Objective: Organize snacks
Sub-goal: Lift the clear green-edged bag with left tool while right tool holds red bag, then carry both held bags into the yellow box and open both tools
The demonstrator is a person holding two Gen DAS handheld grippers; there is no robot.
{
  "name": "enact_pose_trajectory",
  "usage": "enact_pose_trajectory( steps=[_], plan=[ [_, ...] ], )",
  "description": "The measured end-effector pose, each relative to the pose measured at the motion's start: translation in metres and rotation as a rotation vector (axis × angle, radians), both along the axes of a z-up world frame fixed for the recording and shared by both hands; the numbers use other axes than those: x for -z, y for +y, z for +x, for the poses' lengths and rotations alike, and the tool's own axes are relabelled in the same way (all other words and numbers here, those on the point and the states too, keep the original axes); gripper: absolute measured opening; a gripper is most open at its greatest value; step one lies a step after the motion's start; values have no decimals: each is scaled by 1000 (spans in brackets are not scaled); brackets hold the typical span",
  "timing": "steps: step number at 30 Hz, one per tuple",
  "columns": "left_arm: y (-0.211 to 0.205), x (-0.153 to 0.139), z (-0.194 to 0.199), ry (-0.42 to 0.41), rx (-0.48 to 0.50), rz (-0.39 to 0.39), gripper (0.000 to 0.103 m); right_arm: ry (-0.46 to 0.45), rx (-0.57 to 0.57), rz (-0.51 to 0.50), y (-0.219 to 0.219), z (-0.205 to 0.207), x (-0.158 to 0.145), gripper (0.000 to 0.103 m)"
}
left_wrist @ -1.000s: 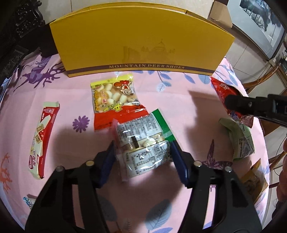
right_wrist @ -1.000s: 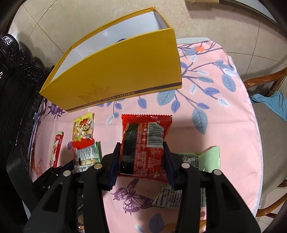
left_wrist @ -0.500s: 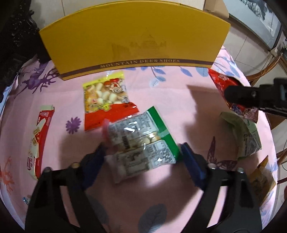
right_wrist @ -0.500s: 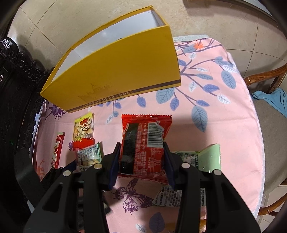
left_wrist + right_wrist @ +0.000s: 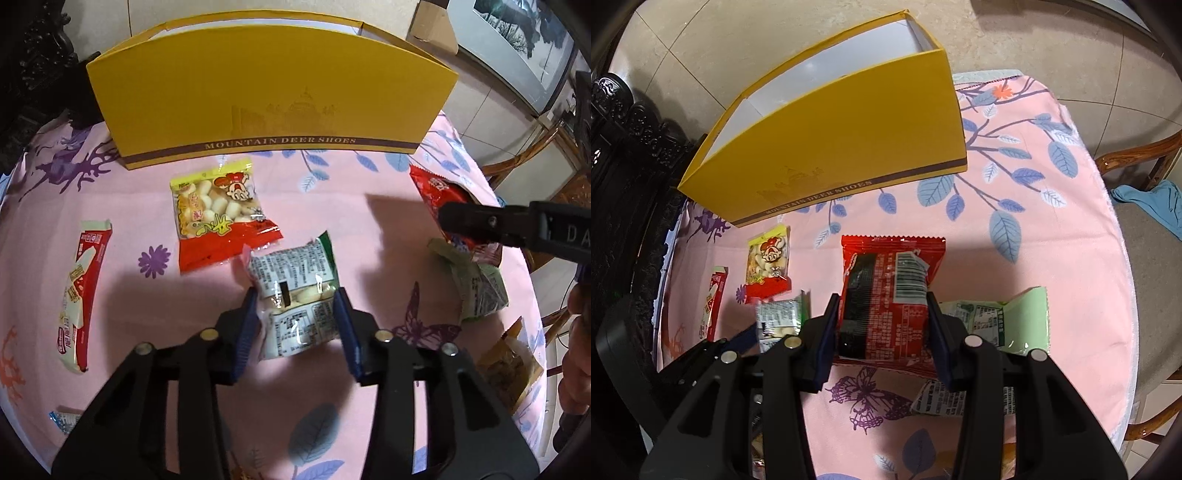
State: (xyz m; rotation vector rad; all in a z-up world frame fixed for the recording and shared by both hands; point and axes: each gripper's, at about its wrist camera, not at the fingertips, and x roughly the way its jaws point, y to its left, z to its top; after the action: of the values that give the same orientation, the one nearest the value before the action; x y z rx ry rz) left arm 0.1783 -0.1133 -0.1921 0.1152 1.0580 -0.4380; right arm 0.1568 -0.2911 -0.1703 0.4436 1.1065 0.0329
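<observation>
Left gripper (image 5: 297, 317): we see its jaws closing on the green-edged packet (image 5: 295, 295), blue pads against both sides, near the tabletop's (image 5: 332, 206) middle.
Right gripper (image 5: 881, 325): we see it clamped on the red packet (image 5: 886, 295), toward the right edge.
Yellow box (image 5: 266, 96): open, at the far edge.
Yellow-and-red packet (image 5: 218, 210): lying flat just before the box.

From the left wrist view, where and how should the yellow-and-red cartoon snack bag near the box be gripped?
Grip the yellow-and-red cartoon snack bag across its two long side edges, near mid-length, coming down from above. It lies flat and slightly skewed on the pink tablecloth, so turn the tongs to match. The ends are wider, crimped seams, and the green-edged packet crowds its lower right corner.
</observation>
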Motion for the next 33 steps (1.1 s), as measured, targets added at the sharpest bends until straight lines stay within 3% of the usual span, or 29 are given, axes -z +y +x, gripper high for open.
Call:
enact_pose_trajectory(
  steps=[2,4,7,9,11,13,14,15,20,28,33],
  plan=[
    [0,6,4,81,10,-41,76,-5,-2,-3,0,0,-1,45],
    [2,10,3,102,15,-56,80,-5,2,6,-1,-1,-2,45],
    [1,13,-9,47,72,-16,82,-8,5,11,-4,-4,-3,45],
    [-12,18,-19,-7,132,42,97,-6,2,12,-5,-5,-2,45],
    [-28,25,-26,-58,163,120,101,-2,4,13,-7,-6,-2,45],
    [-31,25,-24,-59,141,100,101,-1,10,14,-8,-6,-3,45],
    [-30,24,-22,-63,130,92,97,-4,14,16,-10,-6,-5,45],
    [-29,22,-21,-76,125,92,83,-7,18,15,-11,-7,-7,45],
    [-22,15,-15,-77,164,68,54,-11,37,14,-17,-9,-9,45],
    [-11,-7,-20,-92,155,26,50,-22,28,6,-14,-11,-12,45],
    [-3,-35,-24,-122,133,0,50,-50,13,-3,-11,-11,-23,45]
  ],
)
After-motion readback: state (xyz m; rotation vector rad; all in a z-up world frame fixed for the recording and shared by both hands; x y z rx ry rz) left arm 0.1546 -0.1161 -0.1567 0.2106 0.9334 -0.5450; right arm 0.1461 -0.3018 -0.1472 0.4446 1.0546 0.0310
